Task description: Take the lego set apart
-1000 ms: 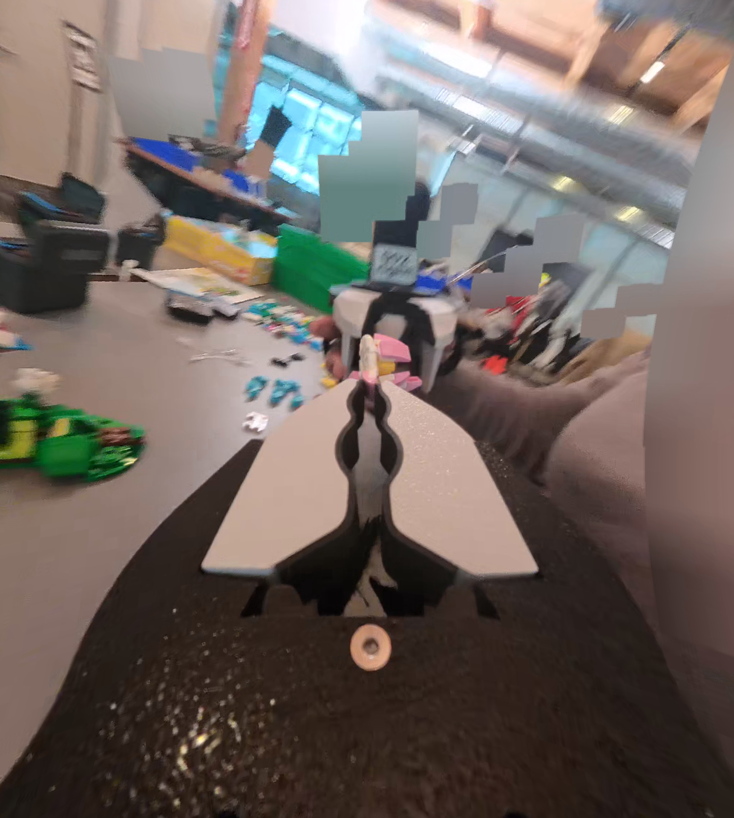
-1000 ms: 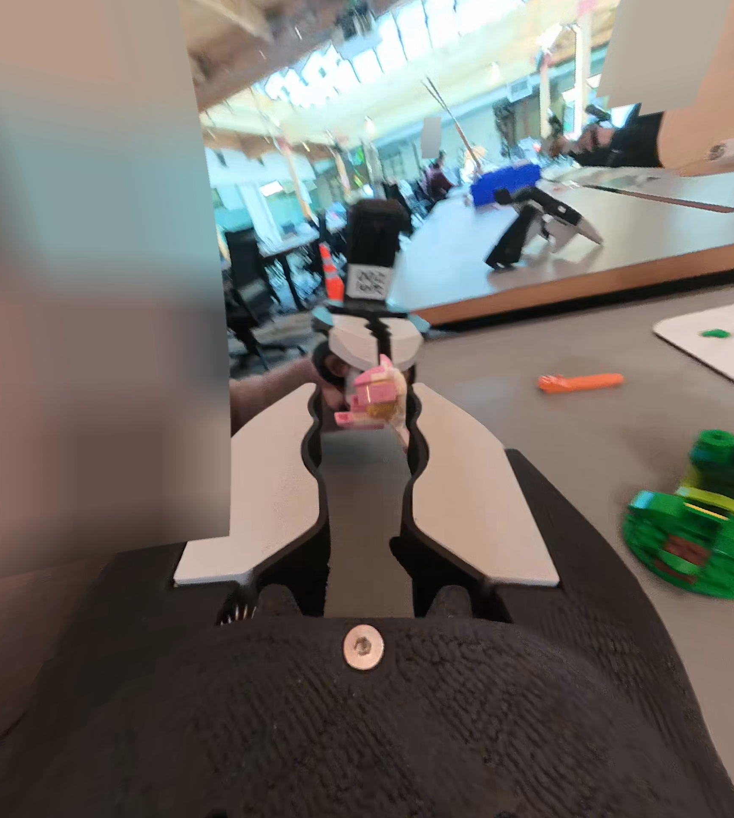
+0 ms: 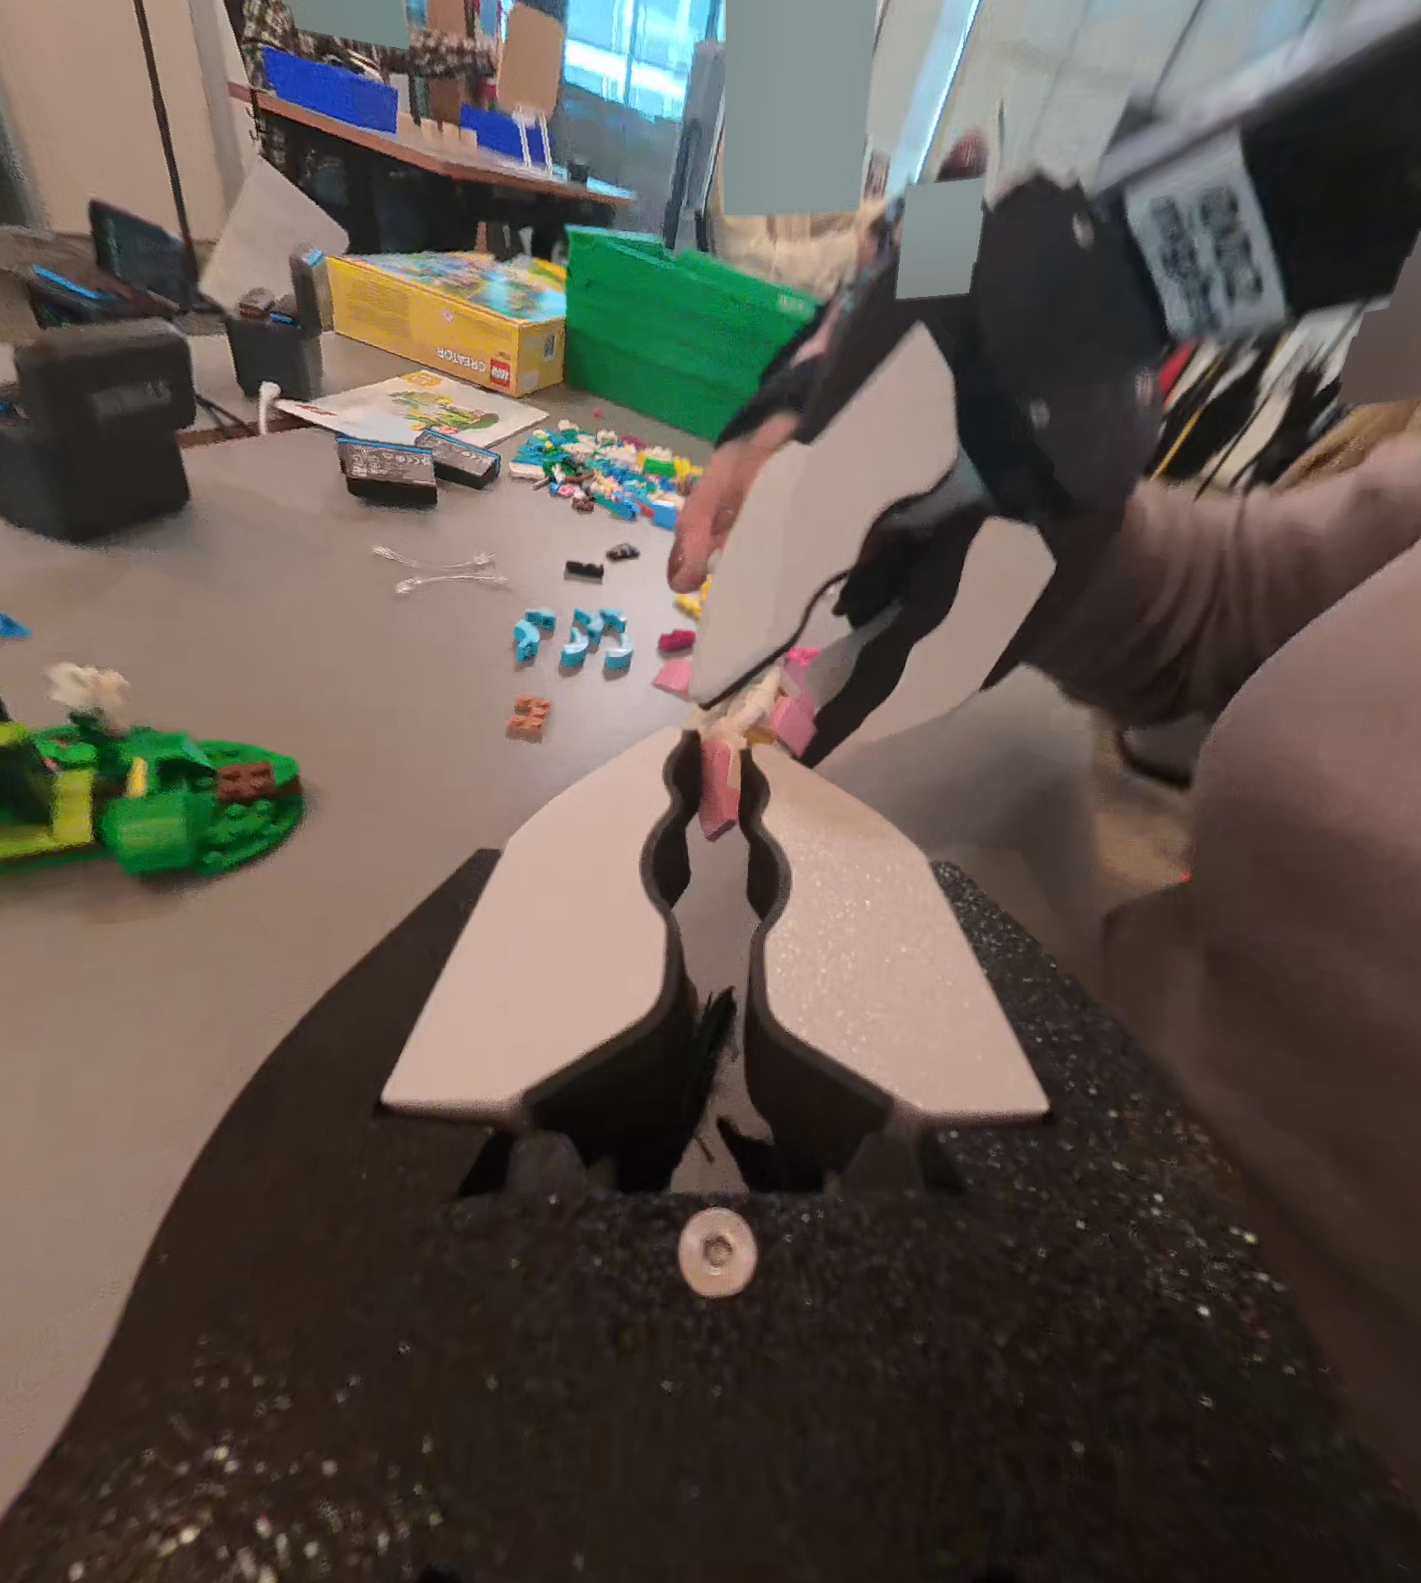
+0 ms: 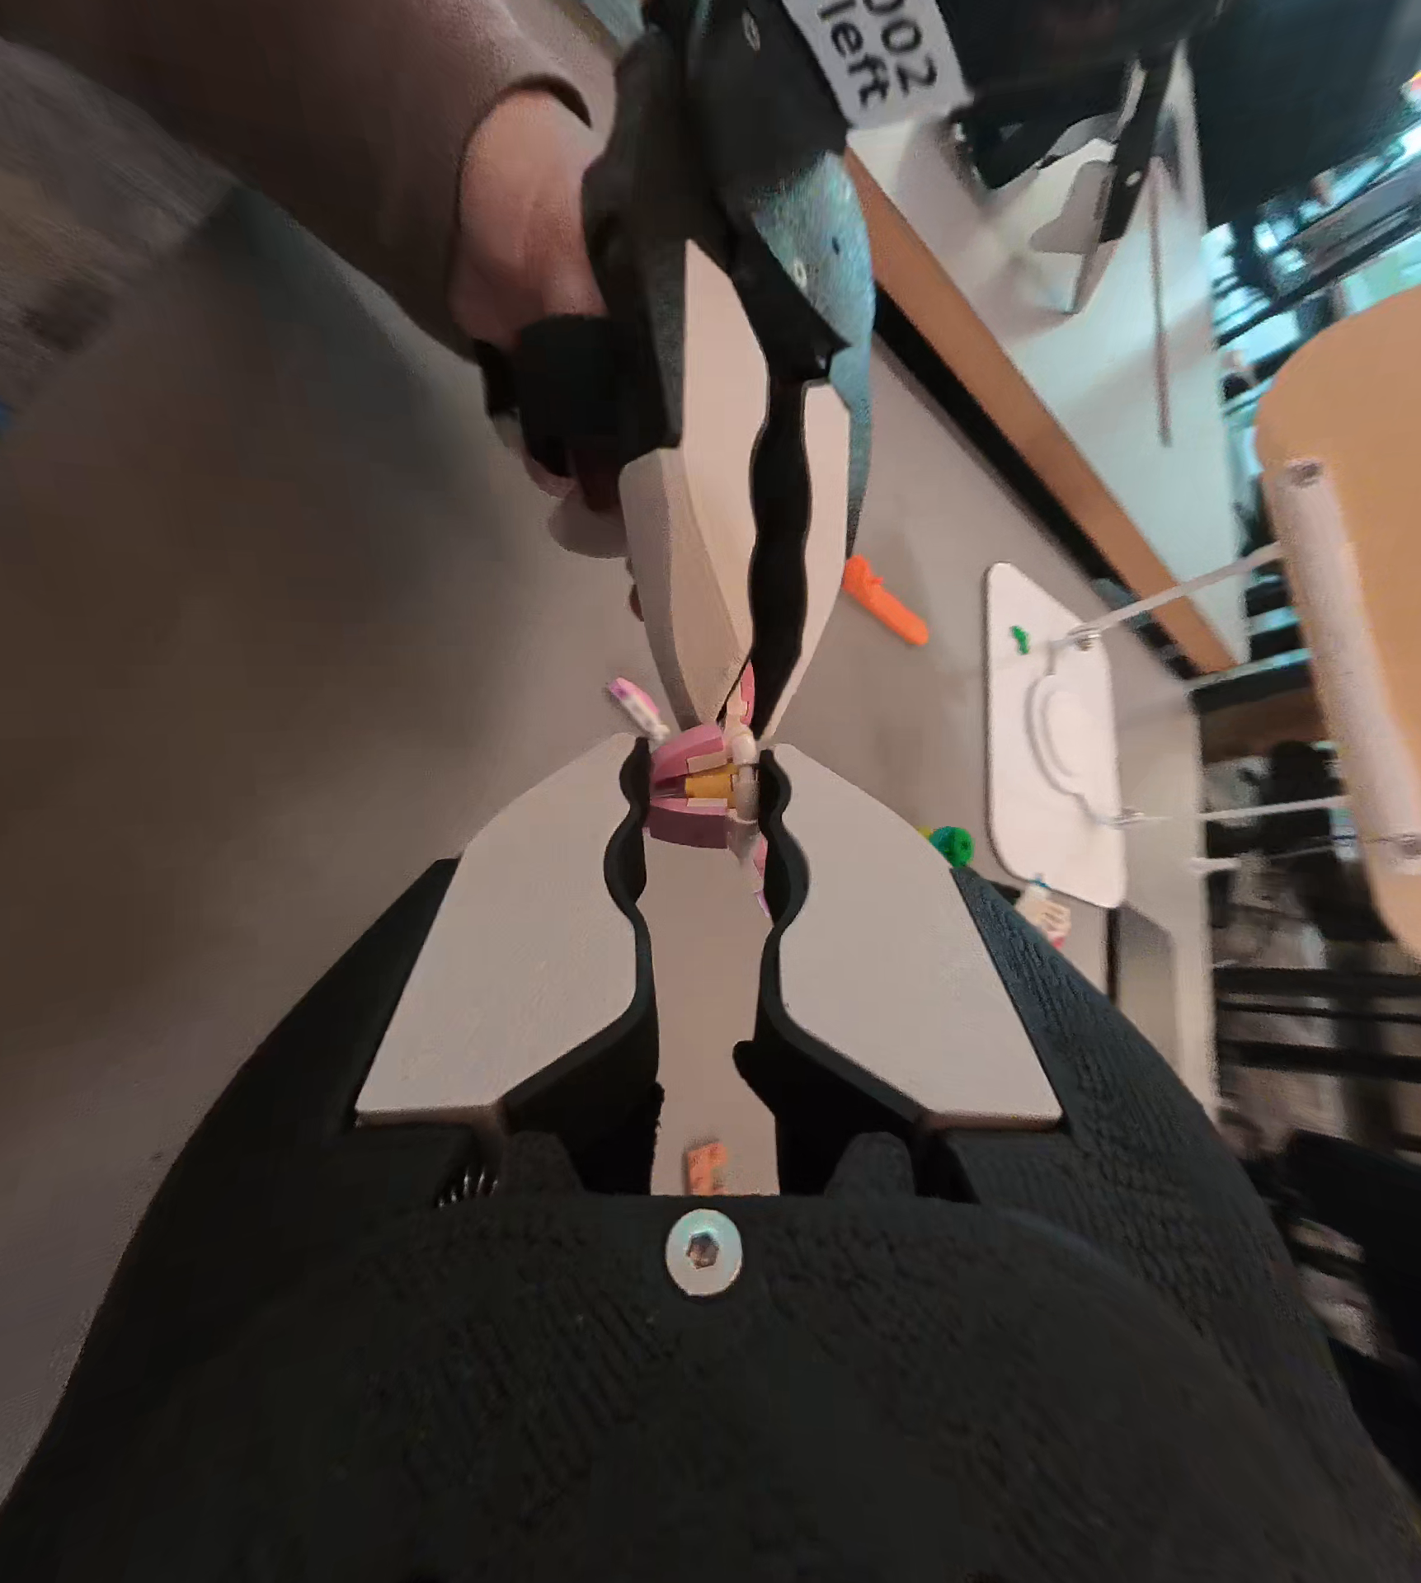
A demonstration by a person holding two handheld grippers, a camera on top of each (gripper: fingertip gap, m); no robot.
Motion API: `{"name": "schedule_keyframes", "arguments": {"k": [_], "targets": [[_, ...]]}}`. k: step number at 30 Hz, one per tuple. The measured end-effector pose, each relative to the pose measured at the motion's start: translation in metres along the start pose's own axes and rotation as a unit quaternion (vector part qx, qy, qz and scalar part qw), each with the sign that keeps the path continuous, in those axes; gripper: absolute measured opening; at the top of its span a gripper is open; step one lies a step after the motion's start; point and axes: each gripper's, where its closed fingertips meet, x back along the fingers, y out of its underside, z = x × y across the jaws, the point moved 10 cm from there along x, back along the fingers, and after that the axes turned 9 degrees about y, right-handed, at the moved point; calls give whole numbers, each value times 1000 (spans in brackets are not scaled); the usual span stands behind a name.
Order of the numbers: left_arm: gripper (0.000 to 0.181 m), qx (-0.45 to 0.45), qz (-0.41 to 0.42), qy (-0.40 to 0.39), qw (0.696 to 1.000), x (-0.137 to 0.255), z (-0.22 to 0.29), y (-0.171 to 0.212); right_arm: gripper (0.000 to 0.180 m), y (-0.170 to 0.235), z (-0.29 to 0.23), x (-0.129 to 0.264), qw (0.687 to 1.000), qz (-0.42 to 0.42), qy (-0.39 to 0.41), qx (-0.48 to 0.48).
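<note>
A small pink lego flower [image 4: 689, 801] with a yellow centre is gripped between both grippers above the grey table. My right gripper [image 4: 702, 771] is shut on the flower's body. My left gripper [image 3: 715, 758] is shut on a pink petal part [image 3: 719, 801] of the same flower. In the left wrist view the right gripper [image 3: 745, 685] reaches in from the upper right, tip to tip with mine. In the right wrist view the left gripper [image 4: 728, 719] comes down from above. The green lego base [image 3: 115, 805] sits on the table at the left.
Loose pieces lie on the table: light-blue curves [image 3: 574, 638], a brown plate [image 3: 528, 715], a mixed pile [image 3: 604, 471]. Behind are a booklet [image 3: 415, 411], yellow box [image 3: 450, 317], green bin [image 3: 672, 334] and black cases [image 3: 90, 428]. An orange tool [image 4: 887, 600] and white tray [image 4: 1049, 737] lie beyond. The tips of both grippers are at nearly the same place. The green lego base [image 3: 115, 805] is about equally far from each gripper, around 20 centimeters.
The two grippers have come much closer together and turned relative to each other. The right wrist view has rolled far over. Both still hold the pink flower.
</note>
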Motion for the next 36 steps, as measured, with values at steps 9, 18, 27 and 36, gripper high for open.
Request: {"name": "schedule_keyframes", "arguments": {"k": [9, 18, 27, 36], "targets": [[5, 240, 156, 135, 949, 5, -22, 26, 23, -6, -16, -10, 983, -18, 99, 151], [8, -150, -69, -132, 977, -1, 17, 9, 22, 13, -13, -16, 999, -13, 19, -24], [7, -190, -63, -192, 961, -3, 18, 10, 22, 22, 3, -22, 984, 19, -38, -172], [6, -232, -46, -249, 939, -5, 23, 3, 22, 25, 13, -20, 975, 65, -29, -209]]}}
